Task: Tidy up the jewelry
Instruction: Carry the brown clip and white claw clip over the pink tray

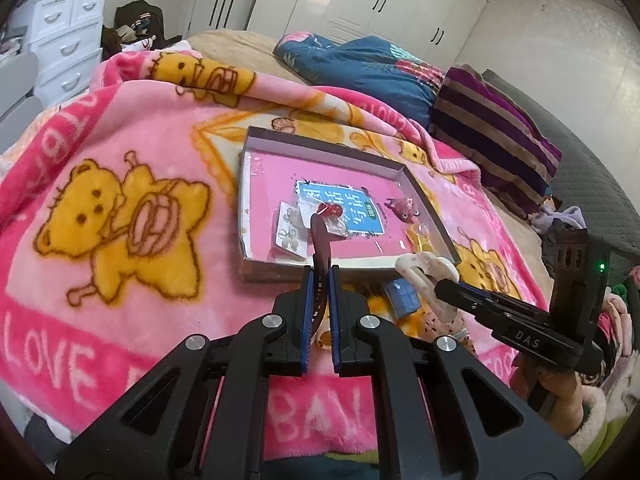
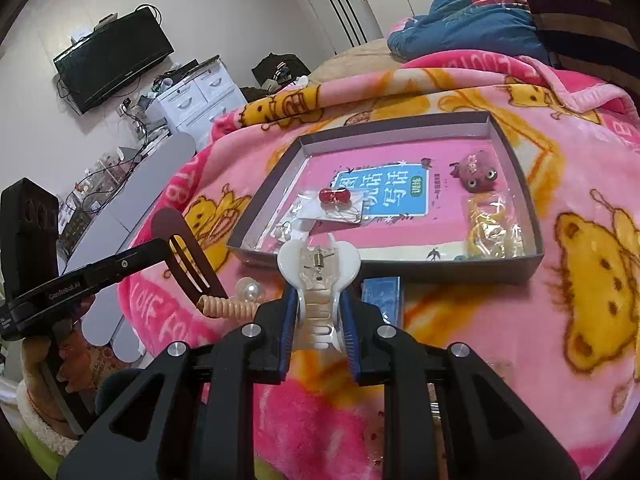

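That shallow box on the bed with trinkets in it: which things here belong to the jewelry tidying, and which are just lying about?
Part of the job:
- box
- brown hair clip, shut in the left gripper
- white claw clip, shut in the right gripper
- red bow clip in the box
- pearl and spiral hair tie outside it

Just lying about:
- pink bear blanket
- blue quilt
- striped blanket
- television

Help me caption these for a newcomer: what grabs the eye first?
The pink teddy-bear blanket dominates, with a shallow box of jewelry lying on it. The right gripper clamps a white claw hair clip just short of the box; the left gripper pinches a dark brown hair clip.
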Demonstrator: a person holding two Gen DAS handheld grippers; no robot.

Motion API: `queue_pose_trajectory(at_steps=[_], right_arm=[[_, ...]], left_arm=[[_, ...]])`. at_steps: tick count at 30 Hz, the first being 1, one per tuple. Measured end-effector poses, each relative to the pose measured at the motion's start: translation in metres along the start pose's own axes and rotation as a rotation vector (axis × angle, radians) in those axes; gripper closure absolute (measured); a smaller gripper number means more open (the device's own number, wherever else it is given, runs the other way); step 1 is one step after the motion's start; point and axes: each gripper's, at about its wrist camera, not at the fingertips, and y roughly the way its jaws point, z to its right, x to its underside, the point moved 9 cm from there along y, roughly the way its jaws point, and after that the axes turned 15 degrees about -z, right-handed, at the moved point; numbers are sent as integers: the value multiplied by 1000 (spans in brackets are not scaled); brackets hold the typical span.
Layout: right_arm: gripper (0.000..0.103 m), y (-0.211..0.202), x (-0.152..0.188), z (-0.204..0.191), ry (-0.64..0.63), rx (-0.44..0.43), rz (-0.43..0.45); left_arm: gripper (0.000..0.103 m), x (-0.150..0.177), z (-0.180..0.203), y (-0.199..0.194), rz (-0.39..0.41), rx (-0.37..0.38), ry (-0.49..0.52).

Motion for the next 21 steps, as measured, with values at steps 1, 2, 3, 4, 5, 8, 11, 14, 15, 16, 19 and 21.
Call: queue_pose_trajectory(at_steps=[1,2,3,4,5,8,11,14,15,16,19,21], right_arm=[[82,-3,-2,1,2,-2,7],[82,-5,-2,1,4,-3,10],[82,-6,-4,1,5,-5,12],[82,-9,-6,2,8,-7,18],[82,-11,-7,3,9,-7,22],[82,-19,-14,7,10,-1,43],[82,-27,-25,14,16,9,62],[82,-36,-36,22,20,25,84],[82,-38,-40,25,20,29,91],[82,-41,-46,29,23,38,99],[82,-45,-58,40,32,53,113],[82,-47,-63,47,41,63,117]], left_arm=[[102,-2,0,0,2,0,1],[102,-3,0,-1,4,-1,2],[102,-7,0,-3,7,-2,2],[102,-10,0,-4,10,-4,3],[102,-13,0,-5,14,-6,6],[102,-26,2,-10,29,-11,15],[102,-43,7,-13,44,-20,32],[101,-55,12,-12,51,-22,46],[102,-61,14,-11,52,-24,51],[102,-64,16,-10,52,-24,54],[101,-75,23,-3,48,-23,68],[101,-82,29,3,43,-20,78]])
